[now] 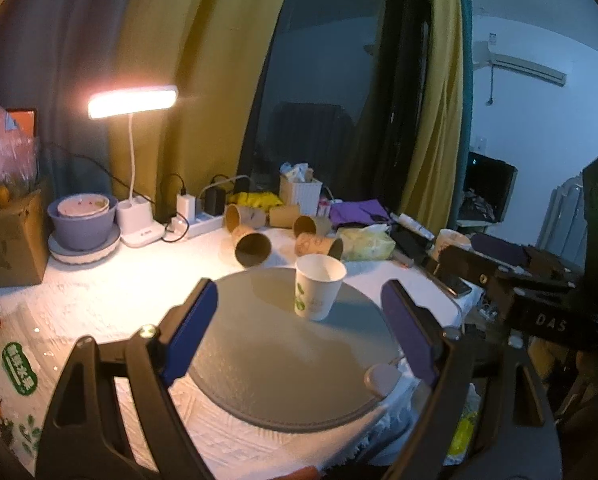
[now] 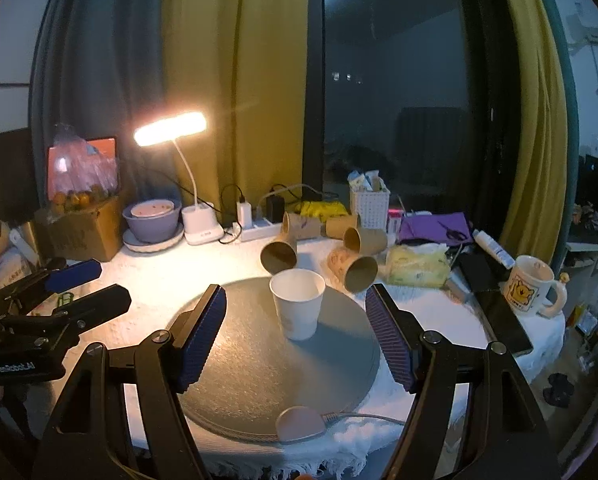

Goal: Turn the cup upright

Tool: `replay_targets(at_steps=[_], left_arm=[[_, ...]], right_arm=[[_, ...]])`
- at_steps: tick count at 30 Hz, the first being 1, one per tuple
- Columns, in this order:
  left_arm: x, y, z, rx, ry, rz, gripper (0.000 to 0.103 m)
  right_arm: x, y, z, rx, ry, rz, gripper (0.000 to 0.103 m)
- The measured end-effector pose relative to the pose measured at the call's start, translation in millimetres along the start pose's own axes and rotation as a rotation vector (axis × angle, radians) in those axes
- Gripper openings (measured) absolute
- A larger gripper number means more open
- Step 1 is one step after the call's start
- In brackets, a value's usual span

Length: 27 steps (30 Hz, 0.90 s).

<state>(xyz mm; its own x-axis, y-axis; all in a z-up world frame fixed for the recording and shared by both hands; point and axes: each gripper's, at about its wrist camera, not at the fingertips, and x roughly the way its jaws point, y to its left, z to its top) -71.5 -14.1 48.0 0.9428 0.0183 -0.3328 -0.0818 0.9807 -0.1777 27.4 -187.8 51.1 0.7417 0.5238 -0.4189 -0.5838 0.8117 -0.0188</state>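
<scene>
Left gripper (image 1: 299,332) spread wide, nothing between its blue pads (image 1: 191,332), hovering over the near edge of the round grey mat (image 1: 267,368). Right gripper (image 2: 297,336) released too, jaws apart, empty, aimed at the same mat. And there's the white paper cup (image 1: 318,292), standing upright on the mat's far half, mouth up, clear of both grippers. Just behind it, off the mat, brown paper cups (image 1: 253,245) lie tipped on their sides on the white-clothed table (image 1: 111,292). Beyond them a lit desk lamp (image 1: 133,100), a purple bowl (image 1: 83,220) on a plate, a power strip (image 1: 203,222). Far right, a cartoon mug (image 2: 529,290) sits at the table's edge.
</scene>
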Motion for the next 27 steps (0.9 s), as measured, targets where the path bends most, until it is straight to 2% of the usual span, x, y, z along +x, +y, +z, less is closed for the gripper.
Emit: replay_targets(at_steps=[14, 16, 18, 27], left_arm=[[-20, -10, 12, 0.032, -0.067, 0.043, 0.085], [-20, -11, 12, 0.034, -0.068, 0.043, 0.088], [-20, -11, 12, 0.029, -0.068, 0.039, 0.096], [-19, -8, 11, 0.012, -0.064, 0.038, 0.096]], right_arm=[[-22, 1, 12, 0.000, -0.038, -0.011, 0.075], [-21, 1, 12, 0.001, -0.037, -0.009, 0.075], [-21, 1, 11, 0.002, -0.035, -0.008, 0.075], [-18, 2, 9, -0.006, -0.025, 0.001, 0.075]])
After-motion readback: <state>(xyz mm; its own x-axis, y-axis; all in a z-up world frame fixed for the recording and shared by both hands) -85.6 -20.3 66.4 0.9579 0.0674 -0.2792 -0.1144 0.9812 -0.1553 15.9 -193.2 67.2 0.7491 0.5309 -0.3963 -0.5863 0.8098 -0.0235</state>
